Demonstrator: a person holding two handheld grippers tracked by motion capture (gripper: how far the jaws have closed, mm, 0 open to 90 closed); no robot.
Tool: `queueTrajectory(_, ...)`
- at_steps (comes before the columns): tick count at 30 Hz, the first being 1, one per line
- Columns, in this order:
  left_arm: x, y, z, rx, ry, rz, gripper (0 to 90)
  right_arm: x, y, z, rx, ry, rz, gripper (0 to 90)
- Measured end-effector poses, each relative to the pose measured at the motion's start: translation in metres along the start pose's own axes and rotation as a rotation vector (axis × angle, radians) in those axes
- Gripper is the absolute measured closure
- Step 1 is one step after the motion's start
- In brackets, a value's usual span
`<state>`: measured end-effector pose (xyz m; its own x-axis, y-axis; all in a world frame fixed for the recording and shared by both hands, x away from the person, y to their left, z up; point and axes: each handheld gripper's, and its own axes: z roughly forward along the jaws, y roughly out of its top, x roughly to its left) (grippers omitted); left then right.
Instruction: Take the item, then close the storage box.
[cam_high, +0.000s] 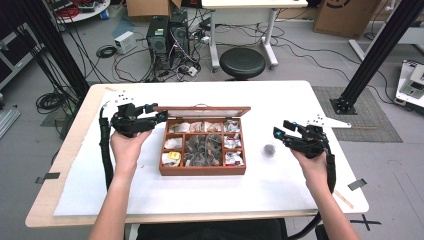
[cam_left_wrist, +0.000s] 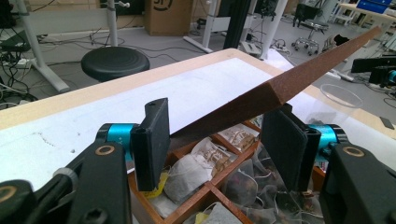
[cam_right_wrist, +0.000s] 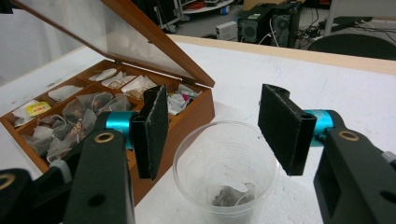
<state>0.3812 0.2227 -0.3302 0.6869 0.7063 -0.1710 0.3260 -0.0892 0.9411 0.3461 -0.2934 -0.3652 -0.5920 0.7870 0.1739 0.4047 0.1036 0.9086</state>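
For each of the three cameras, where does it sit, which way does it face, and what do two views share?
High view: above the person's side, looking forward and down at the white table; both forearms show.
Left gripper view: on the left gripper, facing the raised lid; its open jaws show.
Right gripper view: on the right gripper, facing the plastic cup; its open jaws show.
Shared: the wooden tea box in both gripper views.

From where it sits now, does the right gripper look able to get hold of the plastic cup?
Probably yes. The right gripper is open, its jaws standing either side of the clear cup with nothing between them. The wooden box sits just beside the cup, but looks clear of the jaws.
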Motion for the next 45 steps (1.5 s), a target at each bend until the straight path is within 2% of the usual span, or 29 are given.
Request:
queueTrajectory(19, 0.0, 0.0, 0.0, 0.0, 0.002, -0.004, 42.5, -0.002, 0.0, -0.002, -0.017, -0.014, 0.003, 43.1)
queueTrajectory(35, -0.004, -0.002, -0.001, 0.0, 0.015, -0.044, 40.3, -0.002, -0.001, -0.002, -0.022, -0.017, 0.002, 42.6)
queueTrajectory(45, -0.013, -0.005, -0.003, 0.018, 0.047, -0.07, 36.5, -0.003, -0.001, -0.003, -0.027, -0.023, 0.004, 42.4)
